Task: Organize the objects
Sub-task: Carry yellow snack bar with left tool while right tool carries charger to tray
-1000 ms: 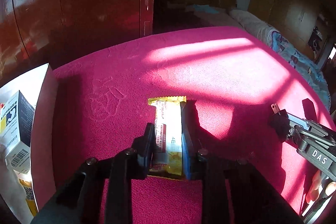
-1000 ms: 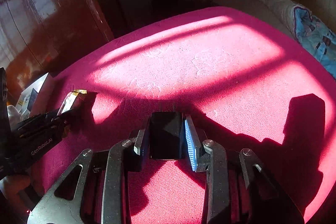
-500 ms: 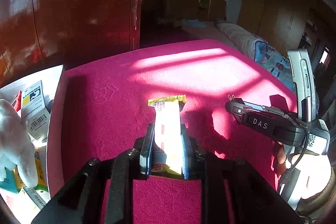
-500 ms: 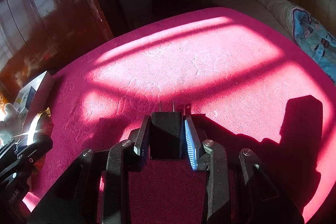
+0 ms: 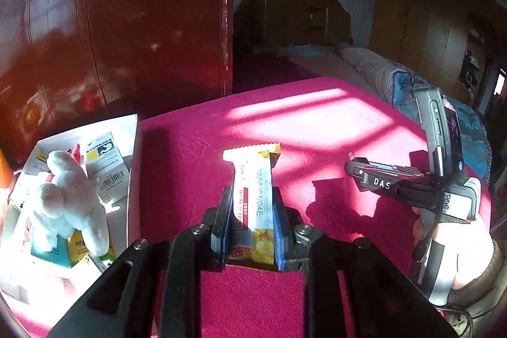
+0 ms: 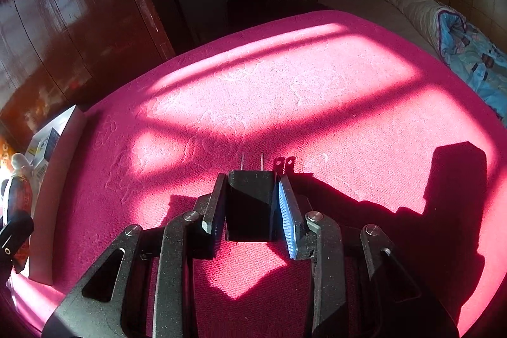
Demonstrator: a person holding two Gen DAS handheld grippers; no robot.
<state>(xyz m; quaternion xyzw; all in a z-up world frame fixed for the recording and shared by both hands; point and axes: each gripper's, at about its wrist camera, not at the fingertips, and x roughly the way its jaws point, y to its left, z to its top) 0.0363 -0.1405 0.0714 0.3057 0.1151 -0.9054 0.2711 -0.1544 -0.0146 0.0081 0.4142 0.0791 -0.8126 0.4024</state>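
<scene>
Pink cloth (image 6: 317, 103) covering the whole work surface, with sun falling on it in bright bars and hard shadows. Dark red wooden cupboard (image 5: 126, 21) standing behind on the left, glossy and reflecting a window. Further back, lying along the right, a bed with a blue quilt (image 6: 469, 53), and an arched wooden headboard (image 5: 291, 15) against a pale wall.

Left gripper (image 5: 250, 227) clenching a snack bar (image 5: 253, 189) in a yellow and white wrapper, held above the cloth, the far end sticking out past the fingertips. Right gripper (image 6: 253, 205) clenching a black plug (image 6: 250, 205), two metal prongs pointing forward, above the cloth.

Showing only in the left view: a white box (image 5: 134, 173) beside the left edge of the cloth, holding small cartons and a white plush toy (image 5: 68, 201); also the right gripper from the side, with a hand (image 5: 456, 246) on its handle and a phone mounted on top. Showing in the right view: only a slice of that box at the far left edge, and part of the left gripper as a dark shape there.
</scene>
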